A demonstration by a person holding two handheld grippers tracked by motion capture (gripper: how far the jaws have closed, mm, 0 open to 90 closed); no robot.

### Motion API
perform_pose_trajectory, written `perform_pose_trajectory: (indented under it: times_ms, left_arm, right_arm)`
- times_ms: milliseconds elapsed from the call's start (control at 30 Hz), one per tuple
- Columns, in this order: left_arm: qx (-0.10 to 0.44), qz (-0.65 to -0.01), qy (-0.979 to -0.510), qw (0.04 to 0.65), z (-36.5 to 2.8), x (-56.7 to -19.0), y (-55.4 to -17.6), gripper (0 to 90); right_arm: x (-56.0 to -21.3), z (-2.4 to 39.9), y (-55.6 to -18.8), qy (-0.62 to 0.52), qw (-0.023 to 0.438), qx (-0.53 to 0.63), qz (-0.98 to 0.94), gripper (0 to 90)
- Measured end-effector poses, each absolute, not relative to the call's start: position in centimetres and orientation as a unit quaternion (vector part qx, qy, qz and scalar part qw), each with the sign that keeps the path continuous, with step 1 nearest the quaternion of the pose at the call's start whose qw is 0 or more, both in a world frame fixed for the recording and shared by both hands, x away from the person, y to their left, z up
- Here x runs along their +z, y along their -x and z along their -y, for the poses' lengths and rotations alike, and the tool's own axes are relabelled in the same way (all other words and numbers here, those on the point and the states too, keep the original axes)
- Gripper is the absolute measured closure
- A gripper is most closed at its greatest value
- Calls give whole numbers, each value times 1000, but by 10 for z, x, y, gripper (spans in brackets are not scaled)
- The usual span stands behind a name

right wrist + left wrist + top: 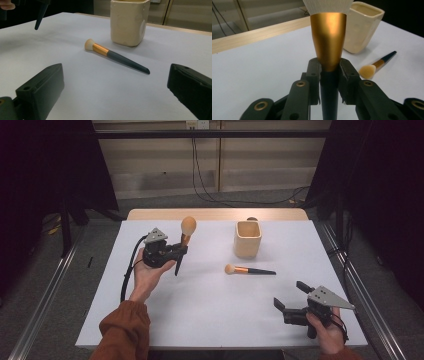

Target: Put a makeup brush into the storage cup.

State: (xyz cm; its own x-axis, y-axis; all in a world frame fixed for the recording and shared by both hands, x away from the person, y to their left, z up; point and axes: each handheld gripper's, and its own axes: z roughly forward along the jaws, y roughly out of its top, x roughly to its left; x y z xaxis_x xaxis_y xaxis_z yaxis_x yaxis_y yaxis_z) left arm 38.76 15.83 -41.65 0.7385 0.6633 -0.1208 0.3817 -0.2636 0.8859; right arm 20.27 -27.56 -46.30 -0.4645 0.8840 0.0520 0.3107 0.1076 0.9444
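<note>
Rust-orange sleeve (122, 332) on the left arm. Both grippers black: left gripper (176, 251) with grey triangular plate and black cable, brass-ringed screw holes on jaw links. Right gripper (290, 295) same plate, blocky black jaws.

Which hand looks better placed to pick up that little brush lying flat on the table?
Probably the right. Its tongs stand open and empty, facing the small brush with only bare table between them. The left tongs are shut on the big brush, held upright, so they're occupied.
</note>
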Motion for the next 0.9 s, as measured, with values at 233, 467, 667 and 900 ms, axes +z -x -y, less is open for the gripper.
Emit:
perform_pose_trajectory:
  times_ms: [233, 467, 667, 900]
  left_arm:
    - [133, -325, -774, 527, -161, -421, -383, 728]
    - [128, -318, -769, 539, -161, -424, -375, 728]
    - [128, -312, -768, 544, -160, -428, -366, 728]
    - [119, -306, -759, 562, -156, -428, -354, 728]
  right_arm:
    - [-462, 275, -203, -431, 279, 515, -687, 4]
    - [-461, 274, -203, -431, 278, 524, -680, 4]
    - [-458, 268, -204, -425, 278, 531, -678, 3]
    - [-454, 261, -209, -421, 273, 537, -678, 3]
